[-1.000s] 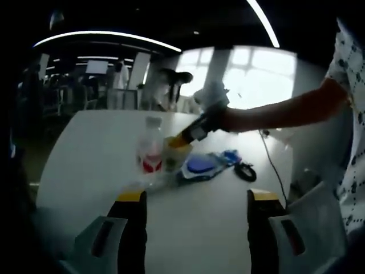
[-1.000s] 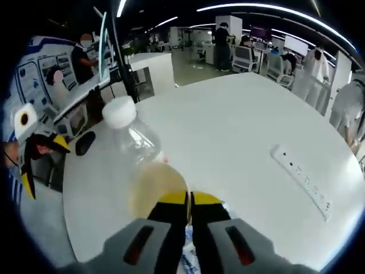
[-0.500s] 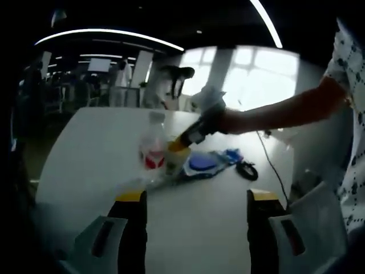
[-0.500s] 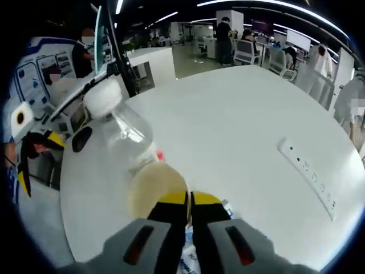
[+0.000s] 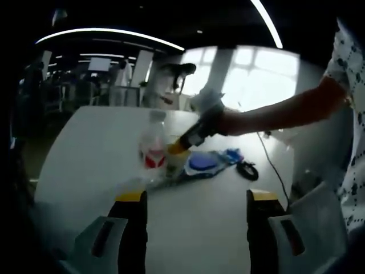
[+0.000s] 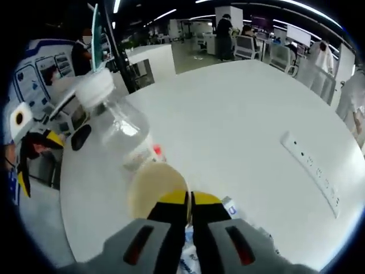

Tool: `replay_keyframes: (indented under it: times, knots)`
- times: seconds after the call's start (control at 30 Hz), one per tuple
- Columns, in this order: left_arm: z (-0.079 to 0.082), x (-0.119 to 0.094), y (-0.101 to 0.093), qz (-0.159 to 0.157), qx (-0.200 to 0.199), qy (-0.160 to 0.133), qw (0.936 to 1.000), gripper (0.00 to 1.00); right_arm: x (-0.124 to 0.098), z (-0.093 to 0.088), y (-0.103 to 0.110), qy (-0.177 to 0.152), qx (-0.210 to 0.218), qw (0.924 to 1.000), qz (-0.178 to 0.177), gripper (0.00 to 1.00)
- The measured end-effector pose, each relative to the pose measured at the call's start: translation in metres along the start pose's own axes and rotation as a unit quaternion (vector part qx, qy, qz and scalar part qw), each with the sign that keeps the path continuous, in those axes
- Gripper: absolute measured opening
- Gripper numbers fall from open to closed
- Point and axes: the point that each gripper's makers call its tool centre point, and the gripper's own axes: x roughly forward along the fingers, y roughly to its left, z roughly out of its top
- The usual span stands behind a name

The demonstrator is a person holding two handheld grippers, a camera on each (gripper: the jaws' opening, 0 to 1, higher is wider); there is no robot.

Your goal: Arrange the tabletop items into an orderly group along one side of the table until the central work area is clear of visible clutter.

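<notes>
Right gripper (image 6: 189,200), fingers pinched on the yellowish cup (image 6: 157,188) just beside the bottle (image 6: 122,134) (likely grouping it there); left gripper (image 5: 194,197) waits wide above the tabletop (image 6: 239,125)

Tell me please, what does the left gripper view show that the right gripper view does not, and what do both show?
The left gripper view alone shows a blue packet, a black cable coil, and the left gripper with its jaws apart. The right gripper view alone shows a white power strip and a black mouse. Both show the white table, the clear bottle and the right gripper, its jaws closed at the rim of a yellowish cup.
</notes>
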Motion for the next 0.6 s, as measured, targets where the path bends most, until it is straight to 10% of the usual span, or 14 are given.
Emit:
replay_keyframes:
  times: [0.6]
  knots:
    - [-0.0014, 0.0009, -0.0014, -0.002, -0.001, -0.001, 1.0, 0.67, 0.0, -0.0055, 0.0058, 0.008, -0.008, 0.9999, 0.006, 0.05]
